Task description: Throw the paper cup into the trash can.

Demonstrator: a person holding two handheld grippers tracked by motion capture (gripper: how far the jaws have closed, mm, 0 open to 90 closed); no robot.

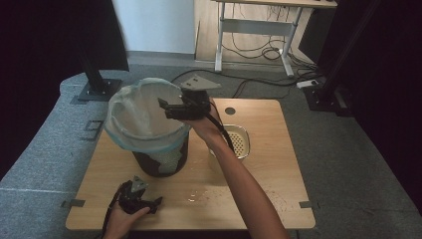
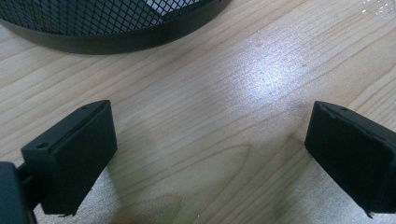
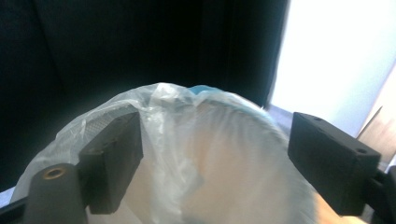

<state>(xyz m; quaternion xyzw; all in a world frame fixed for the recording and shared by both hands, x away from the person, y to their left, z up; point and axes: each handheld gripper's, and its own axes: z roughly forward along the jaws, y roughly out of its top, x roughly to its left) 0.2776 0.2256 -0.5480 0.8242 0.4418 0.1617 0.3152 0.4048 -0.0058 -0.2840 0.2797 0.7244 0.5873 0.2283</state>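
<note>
Bin lining, late stage. At left, the left gripper rests low on the wooden table near its front edge, jaws spread and empty, just short of the base of the mesh bin; centre, the mesh bin stands upright with the plastic liner inside it, its blue-edged mouth folded over the rim; to the right, the right gripper hovers at the rim's right side, jaws spread around nothing; behind the arm sits a small strainer bowl. The liner appears seated; judged remaining: a final tuck and withdrawal.

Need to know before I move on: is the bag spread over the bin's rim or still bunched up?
Spread: the bag lies open and folds over the rim of the bin, its mouth wide.
</note>
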